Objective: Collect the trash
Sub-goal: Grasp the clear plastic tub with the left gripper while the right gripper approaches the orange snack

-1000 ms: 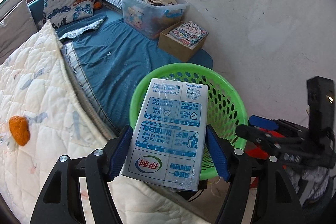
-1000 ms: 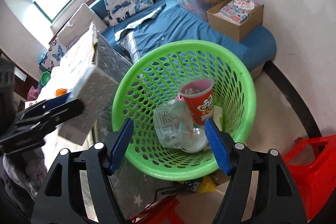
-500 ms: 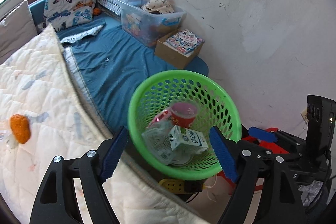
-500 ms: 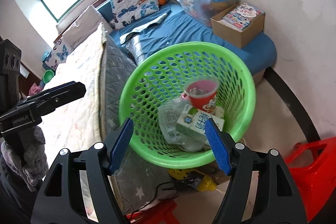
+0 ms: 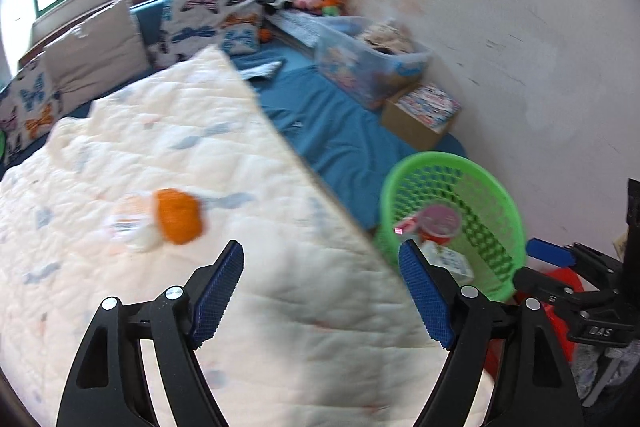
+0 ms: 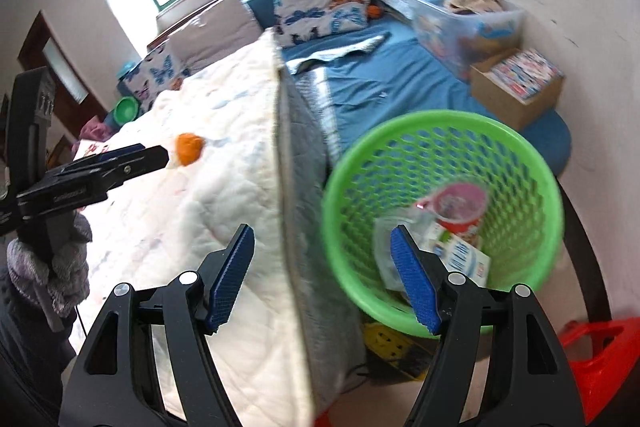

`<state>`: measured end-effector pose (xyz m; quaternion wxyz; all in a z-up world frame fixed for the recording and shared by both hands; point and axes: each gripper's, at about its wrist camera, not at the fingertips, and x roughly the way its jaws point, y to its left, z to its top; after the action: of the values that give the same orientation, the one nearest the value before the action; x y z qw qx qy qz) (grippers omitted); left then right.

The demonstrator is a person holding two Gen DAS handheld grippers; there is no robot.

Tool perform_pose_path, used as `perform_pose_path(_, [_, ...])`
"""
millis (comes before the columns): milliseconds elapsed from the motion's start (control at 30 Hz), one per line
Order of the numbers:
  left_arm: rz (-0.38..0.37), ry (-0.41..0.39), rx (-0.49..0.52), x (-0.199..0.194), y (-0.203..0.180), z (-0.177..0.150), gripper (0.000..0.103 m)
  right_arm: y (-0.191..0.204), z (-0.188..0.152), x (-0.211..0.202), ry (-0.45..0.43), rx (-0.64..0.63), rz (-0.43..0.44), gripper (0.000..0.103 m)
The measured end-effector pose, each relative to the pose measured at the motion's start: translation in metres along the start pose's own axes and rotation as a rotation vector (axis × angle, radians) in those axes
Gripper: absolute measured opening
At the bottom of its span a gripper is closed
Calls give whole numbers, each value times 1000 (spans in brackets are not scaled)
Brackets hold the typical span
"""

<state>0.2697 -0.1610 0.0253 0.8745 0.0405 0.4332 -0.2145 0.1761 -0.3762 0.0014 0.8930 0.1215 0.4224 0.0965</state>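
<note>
While the round green plastic basket (image 5: pixel 452 223) holds the milk carton (image 5: pixel 446 261), both claws, left (image 5: pixel 320 291) and right (image 6: pixel 322 273), gape empty; next, grab the orange wrapper (image 5: pixel 176 215) left of it.

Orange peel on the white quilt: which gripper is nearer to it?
Left. The left gripper faces the orange peel over the quilt; the right gripper is at the bed's edge by the basket.

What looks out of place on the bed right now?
An orange item with a pale wrapper-like piece beside it lies loose on the white quilt, probably trash not yet collected. The green basket already holds a carton and a red cup. Motion blur hides finer detail.
</note>
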Motion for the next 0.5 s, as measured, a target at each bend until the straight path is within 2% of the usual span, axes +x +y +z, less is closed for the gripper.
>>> perform_pose_path(167, [118, -20, -28, -6, 48, -1, 77, 33, 12, 12, 3, -60, 36, 71])
perform_pose_path(400, [200, 14, -95, 6, 108, 2, 77, 68, 28, 34, 24, -127, 67, 71])
perform_pose_path(500, [211, 44, -120, 20, 127, 4, 77, 81, 35, 46, 34, -148, 70, 71])
